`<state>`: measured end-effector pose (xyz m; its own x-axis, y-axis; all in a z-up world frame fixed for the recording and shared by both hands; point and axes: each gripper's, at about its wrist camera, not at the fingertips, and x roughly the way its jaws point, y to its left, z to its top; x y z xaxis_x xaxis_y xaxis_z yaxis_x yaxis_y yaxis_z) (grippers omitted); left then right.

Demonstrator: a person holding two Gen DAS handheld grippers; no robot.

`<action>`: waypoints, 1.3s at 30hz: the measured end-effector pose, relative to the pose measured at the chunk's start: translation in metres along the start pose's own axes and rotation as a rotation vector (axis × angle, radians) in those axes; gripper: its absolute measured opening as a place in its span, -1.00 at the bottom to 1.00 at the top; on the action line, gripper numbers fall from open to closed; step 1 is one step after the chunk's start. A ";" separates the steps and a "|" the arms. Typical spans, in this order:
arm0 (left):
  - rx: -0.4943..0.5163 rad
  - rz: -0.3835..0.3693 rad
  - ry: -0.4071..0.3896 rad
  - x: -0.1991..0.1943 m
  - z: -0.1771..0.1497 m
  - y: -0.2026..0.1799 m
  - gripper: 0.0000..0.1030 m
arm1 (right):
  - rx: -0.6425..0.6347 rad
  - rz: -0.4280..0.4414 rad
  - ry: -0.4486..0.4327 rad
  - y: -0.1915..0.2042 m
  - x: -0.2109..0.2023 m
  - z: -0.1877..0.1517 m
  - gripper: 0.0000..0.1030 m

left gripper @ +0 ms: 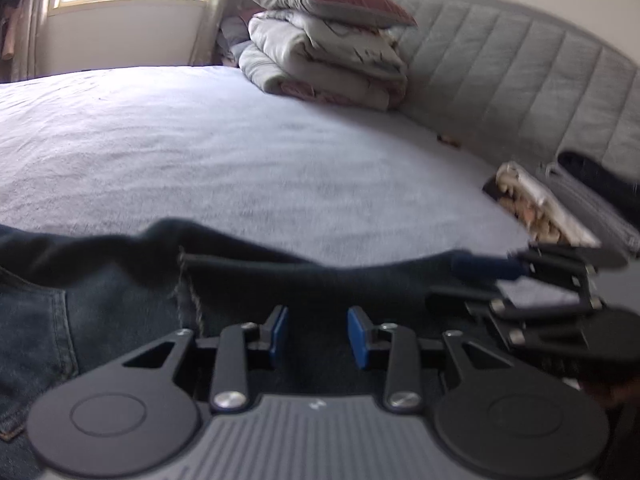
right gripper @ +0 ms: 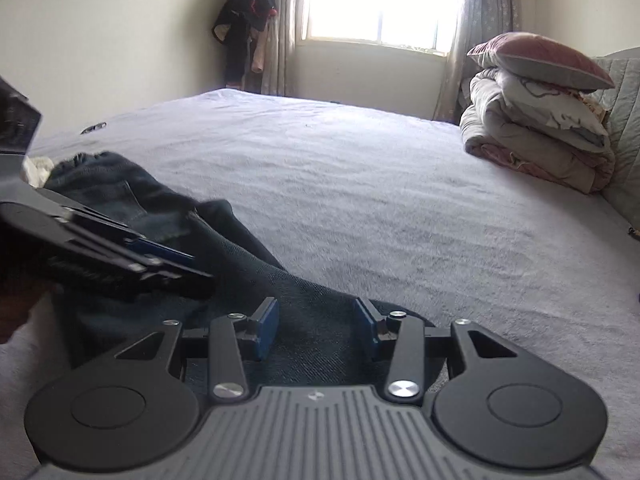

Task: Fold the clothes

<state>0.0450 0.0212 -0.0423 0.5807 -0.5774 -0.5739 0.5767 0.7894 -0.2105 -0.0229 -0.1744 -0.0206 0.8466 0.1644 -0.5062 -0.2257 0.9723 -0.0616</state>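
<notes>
Dark blue jeans (left gripper: 100, 304) lie on the pale sheet of the bed (left gripper: 240, 152), across the bottom of the left wrist view. My left gripper (left gripper: 318, 332) is open, its blue pads (left gripper: 278, 330) apart over the dark denim and nothing pinched. In the right wrist view the jeans (right gripper: 132, 196) run from the left edge to under my right gripper (right gripper: 316, 328), also open over the cloth. Each gripper shows in the other's view: the right gripper (left gripper: 464, 284) at the jeans' right end, the left gripper (right gripper: 196, 268) low over the denim on the left.
A stack of folded quilts topped by a pillow (left gripper: 328, 60) stands at the far side by the grey padded headboard (left gripper: 520, 80). Folded clothes (left gripper: 536, 204) and a dark garment (left gripper: 592, 176) lie at the right. A white cloth (right gripper: 38, 170) lies behind the jeans.
</notes>
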 end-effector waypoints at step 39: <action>0.453 -0.109 0.031 -0.036 -0.040 -0.112 0.06 | 0.896 0.484 0.464 -0.142 -0.001 -0.062 -0.06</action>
<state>-0.0636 -0.0382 -0.0291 0.4892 -0.6404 -0.5921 0.8304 0.5496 0.0916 -0.0214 -0.3229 -0.0652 0.4599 0.6614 -0.5925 0.1044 0.6223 0.7758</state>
